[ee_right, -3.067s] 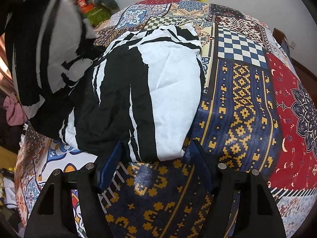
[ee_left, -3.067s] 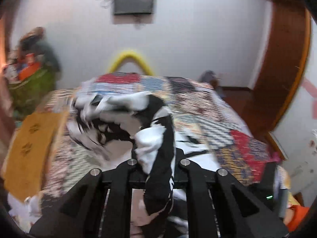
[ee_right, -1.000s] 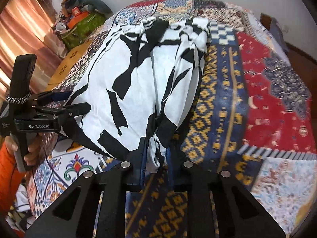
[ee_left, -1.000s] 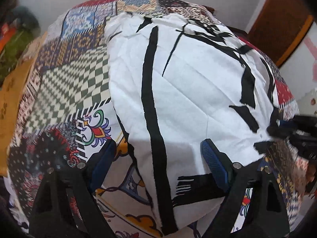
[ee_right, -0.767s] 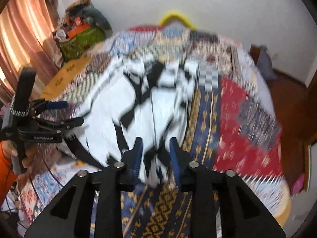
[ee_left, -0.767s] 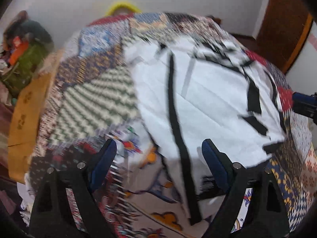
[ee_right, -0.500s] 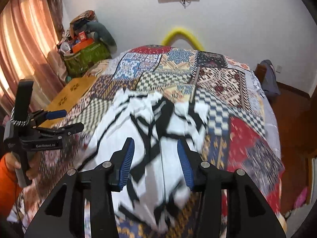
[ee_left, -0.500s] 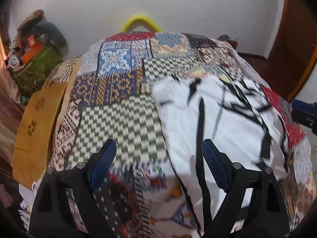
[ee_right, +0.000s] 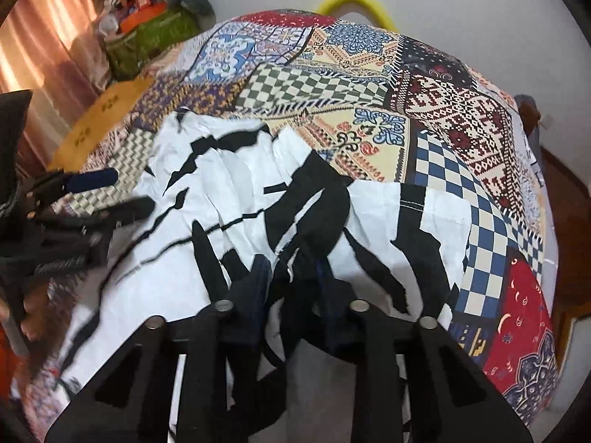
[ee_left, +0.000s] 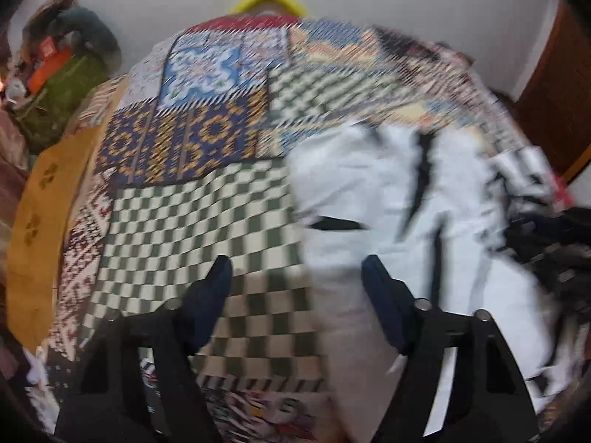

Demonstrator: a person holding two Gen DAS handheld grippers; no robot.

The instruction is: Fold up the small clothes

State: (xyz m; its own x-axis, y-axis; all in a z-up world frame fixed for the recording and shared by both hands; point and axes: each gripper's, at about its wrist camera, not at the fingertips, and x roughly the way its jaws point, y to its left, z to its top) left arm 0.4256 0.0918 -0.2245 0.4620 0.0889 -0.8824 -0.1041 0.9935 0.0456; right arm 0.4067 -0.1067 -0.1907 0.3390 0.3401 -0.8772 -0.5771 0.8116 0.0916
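A white garment with black streaks [ee_right: 236, 199] lies spread on the patchwork bedspread [ee_right: 369, 85]; it also shows in the left wrist view [ee_left: 388, 203]. My right gripper [ee_right: 291, 273] is shut on a bunched fold of the garment at its near edge. My left gripper [ee_left: 295, 277] is open and empty, over the garment's left edge and the checked patch. In the right wrist view the left gripper [ee_right: 110, 192] sits at the garment's left side, its jaws apart. The left wrist view is blurred by motion.
The bed's left side has an orange-brown board [ee_left: 33, 229] and a green bag with clutter [ee_right: 147, 29]. A yellow hoop [ee_right: 354, 0] stands at the far end. A wooden door [ee_left: 554, 110] is at the right.
My right gripper, open half a second ago, has closed on a fold of the garment near its edge. My left gripper stays open and has moved in lower over the garment's left edge.
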